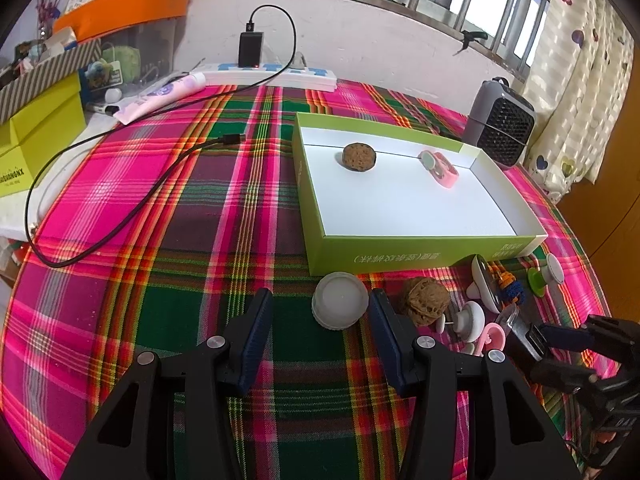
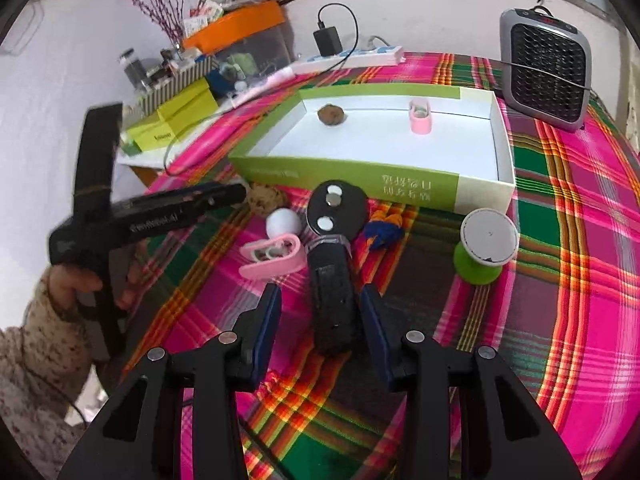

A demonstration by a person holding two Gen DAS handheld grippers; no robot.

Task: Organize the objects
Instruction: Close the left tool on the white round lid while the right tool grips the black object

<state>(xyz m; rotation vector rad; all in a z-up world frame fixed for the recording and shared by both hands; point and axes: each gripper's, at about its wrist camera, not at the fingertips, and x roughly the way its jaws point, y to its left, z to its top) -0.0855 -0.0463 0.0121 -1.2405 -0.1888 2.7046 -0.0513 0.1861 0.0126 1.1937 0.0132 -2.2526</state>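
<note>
A green box with a white inside (image 1: 400, 248) (image 2: 440, 188) lies on the plaid cloth and holds a brown walnut (image 1: 359, 157) (image 2: 331, 113) and a pink clip (image 1: 439, 168) (image 2: 420, 119). My left gripper (image 1: 320, 312) is open, its fingers on either side of a white round cap (image 1: 340, 300) in front of the box. My right gripper (image 2: 320, 304) is open around a black device with a round head (image 2: 334, 256), not touching it. Near it lie a second walnut (image 1: 424, 306) (image 2: 264, 198), a pink clip (image 2: 272, 258), a blue-orange knot (image 2: 384, 228) and a green-white suction piece (image 2: 484, 246).
A grey fan heater (image 2: 546, 68) (image 1: 500, 124) stands behind the box on the right. A power strip with a charger (image 1: 272, 68) and its black cable (image 1: 120, 184) lie at the back left, beside yellow-green boxes (image 1: 36, 136) and an orange-lidded bin (image 1: 132, 12).
</note>
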